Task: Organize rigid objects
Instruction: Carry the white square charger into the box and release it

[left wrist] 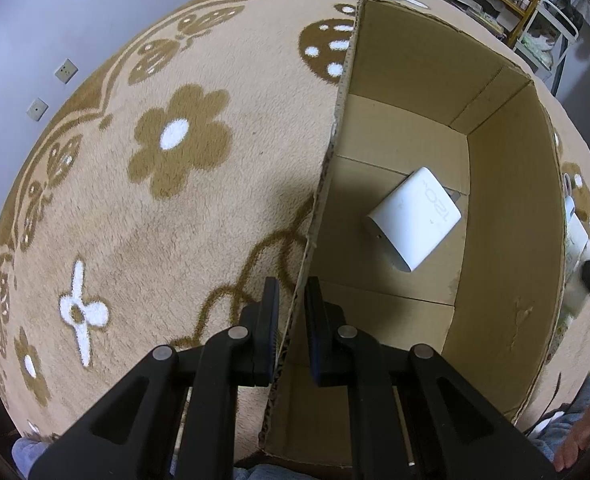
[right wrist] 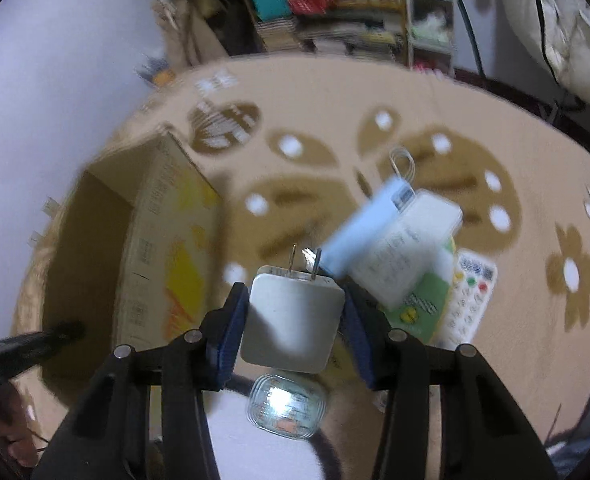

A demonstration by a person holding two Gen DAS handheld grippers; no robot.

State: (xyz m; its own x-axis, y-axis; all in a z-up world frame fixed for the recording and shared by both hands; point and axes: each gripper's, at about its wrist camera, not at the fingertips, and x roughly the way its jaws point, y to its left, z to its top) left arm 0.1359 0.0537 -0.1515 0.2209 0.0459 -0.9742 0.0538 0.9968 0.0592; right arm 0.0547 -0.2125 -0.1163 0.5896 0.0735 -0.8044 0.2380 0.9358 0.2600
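Note:
An open cardboard box (left wrist: 507,216) stands on the flowered beige carpet; it also shows in the right wrist view (right wrist: 163,240). A white charger (left wrist: 415,220) lies on the box floor. My left gripper (left wrist: 291,300) is shut on the box's left wall edge (left wrist: 327,160). My right gripper (right wrist: 295,312) is shut on a white square plug adapter (right wrist: 293,320) with its two prongs pointing away, held above the carpet to the right of the box.
A pile lies on the carpet by my right gripper: a pale blue box (right wrist: 367,224), a white box (right wrist: 411,240), a green card (right wrist: 427,304), a white remote (right wrist: 471,296) and a clear plastic case (right wrist: 287,404). Cluttered shelves (right wrist: 335,4) stand behind.

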